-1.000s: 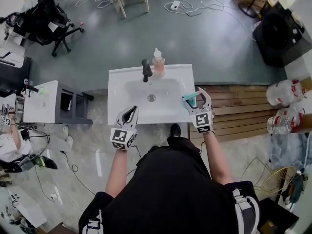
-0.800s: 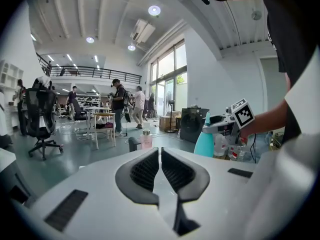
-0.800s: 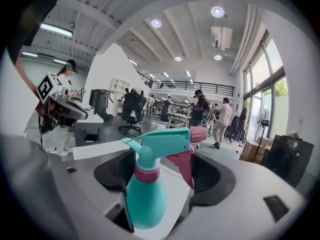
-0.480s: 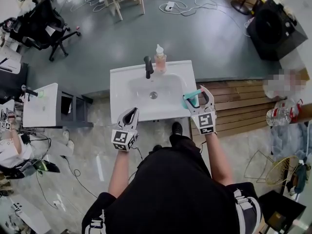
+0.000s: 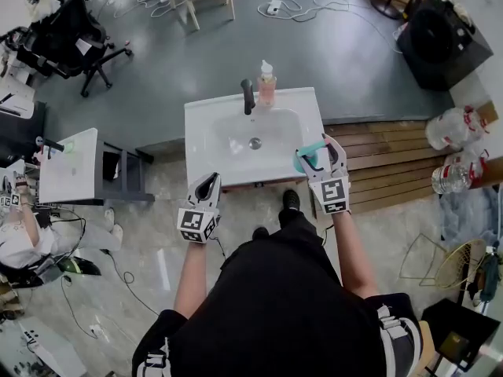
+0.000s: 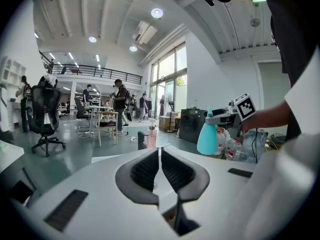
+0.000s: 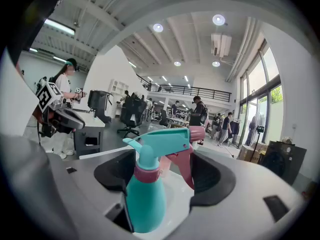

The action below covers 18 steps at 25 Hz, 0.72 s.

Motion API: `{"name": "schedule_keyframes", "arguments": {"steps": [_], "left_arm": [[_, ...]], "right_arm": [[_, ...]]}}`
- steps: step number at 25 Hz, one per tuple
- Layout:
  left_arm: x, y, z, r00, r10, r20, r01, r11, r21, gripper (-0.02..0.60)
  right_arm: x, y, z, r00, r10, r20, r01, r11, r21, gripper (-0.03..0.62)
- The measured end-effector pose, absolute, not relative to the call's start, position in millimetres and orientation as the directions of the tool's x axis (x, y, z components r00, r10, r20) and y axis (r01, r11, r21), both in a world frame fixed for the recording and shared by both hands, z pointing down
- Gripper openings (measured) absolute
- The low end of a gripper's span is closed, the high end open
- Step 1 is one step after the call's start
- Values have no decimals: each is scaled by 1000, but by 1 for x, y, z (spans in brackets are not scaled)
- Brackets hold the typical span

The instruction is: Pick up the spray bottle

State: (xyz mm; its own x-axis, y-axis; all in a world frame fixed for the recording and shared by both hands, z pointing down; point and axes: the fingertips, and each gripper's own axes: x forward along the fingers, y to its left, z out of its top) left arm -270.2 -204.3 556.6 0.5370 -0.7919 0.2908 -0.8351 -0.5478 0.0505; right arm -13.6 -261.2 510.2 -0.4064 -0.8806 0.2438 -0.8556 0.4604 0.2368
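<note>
A teal spray bottle (image 5: pixel 307 156) with a pink collar and pink trigger hangs in my right gripper (image 5: pixel 321 151), by the front right corner of the white washbasin (image 5: pixel 206 134). In the right gripper view the bottle (image 7: pixel 146 196) stands upright between the black pads, which are shut on its body. My left gripper (image 5: pixel 207 182) is just in front of the basin's front edge, its jaws shut with nothing between them (image 6: pixel 160 153). From the left gripper view the bottle (image 6: pixel 207 136) shows raised at the right.
A black faucet (image 5: pixel 249 96) and a pink soap dispenser (image 5: pixel 267 83) stand at the basin's far rim. A wooden platform (image 5: pixel 393 167) with large water bottles (image 5: pixel 449 130) lies to the right. A white side table (image 5: pixel 69 166) stands left, and cables trail on the floor.
Both grippers have drawn back from the basin toward the person. The right one has carried the spray bottle from the basin's right edge to its front corner, a little higher.
</note>
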Motion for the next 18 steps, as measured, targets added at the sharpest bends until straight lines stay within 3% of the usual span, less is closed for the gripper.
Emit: {"name": "schedule_keyframes", "arguments": {"steps": [18], "left_arm": [[-301,-162,549,566,-780,268,-815,-579,36,34]], "right_arm": [[-47,-209,505,-386,-892,234,-860,440,260,350]]}}
